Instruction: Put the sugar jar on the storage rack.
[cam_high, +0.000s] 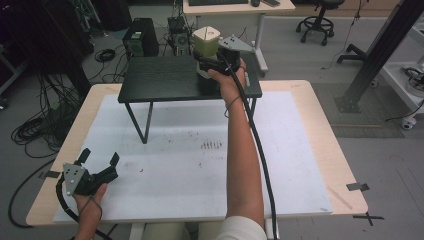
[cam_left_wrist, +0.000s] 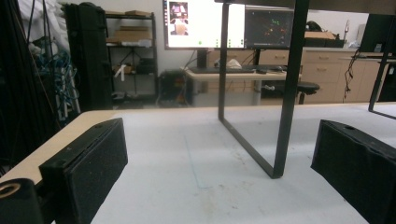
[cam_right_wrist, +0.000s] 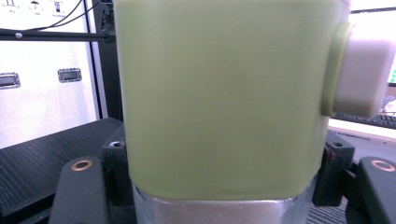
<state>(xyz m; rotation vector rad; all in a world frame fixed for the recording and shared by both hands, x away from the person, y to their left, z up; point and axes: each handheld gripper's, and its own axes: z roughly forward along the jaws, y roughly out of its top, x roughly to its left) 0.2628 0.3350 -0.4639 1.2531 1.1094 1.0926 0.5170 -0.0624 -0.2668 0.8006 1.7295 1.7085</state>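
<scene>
A green container (cam_high: 206, 41) with a pale top stands on the small black raised table (cam_high: 160, 80), near its back right. My right gripper (cam_high: 214, 61) is shut on its lower part, held by a hand reaching across the table. In the right gripper view the green container (cam_right_wrist: 219, 98) is very close, with a pale clip (cam_right_wrist: 362, 77) on its side, a clear base below, and a black jaw pressed to each side. My left gripper (cam_high: 100, 156) rests open and holds nothing near the front left corner; its pads (cam_left_wrist: 95, 158) stand wide apart, facing the black table's leg (cam_left_wrist: 286, 93).
A white mat (cam_high: 175, 165) covers the wooden table (cam_high: 320, 125). Beyond the far edge are a computer tower (cam_high: 140, 37), floor cables (cam_high: 45, 125), a desk (cam_high: 235, 7) and an office chair (cam_high: 320, 17). A black frame post (cam_high: 380, 50) slants at right.
</scene>
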